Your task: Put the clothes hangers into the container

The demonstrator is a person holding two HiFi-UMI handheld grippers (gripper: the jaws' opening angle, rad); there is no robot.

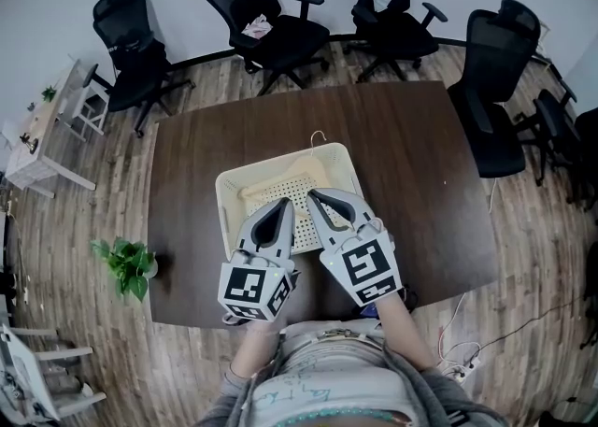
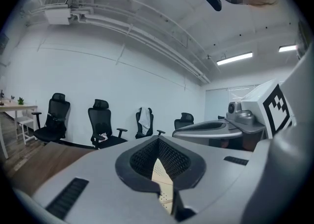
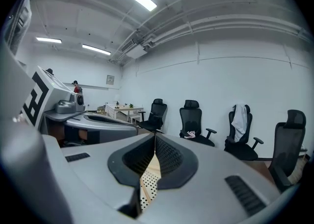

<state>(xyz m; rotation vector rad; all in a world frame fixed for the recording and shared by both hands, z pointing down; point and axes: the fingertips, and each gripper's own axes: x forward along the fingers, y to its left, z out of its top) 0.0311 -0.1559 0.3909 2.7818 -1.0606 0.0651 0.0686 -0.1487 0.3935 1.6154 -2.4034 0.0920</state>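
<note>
- Head view: your left gripper [image 1: 280, 203] and right gripper [image 1: 312, 195] hung side by side above the near half of the container [image 1: 227, 193], which sat near the middle of the dark surface [image 1: 420, 154].
- The clothes hangers [image 1: 271, 189] lay inside the container, with one wire hook [image 1: 318, 138] poking over its rim at 12 o'clock. How many there were could not be told.
- In the left gripper view your fingers [image 2: 142, 157] met at the tips with nothing between them. Only the container's perforated cream floor showed through the gap below.
- In the right gripper view the fingers [image 3: 169, 157] were likewise pressed together and empty, over the same dotted floor.
- No hanger lay loose on the surface, so the loading looked finished or very nearly so.
- You held both grippers close to level, aimed at the office chairs [image 1: 271, 14] at 12 o'clock. That pose probably kept the closed tips clear of the rim and the hook, so nothing already packed got snagged.
</note>
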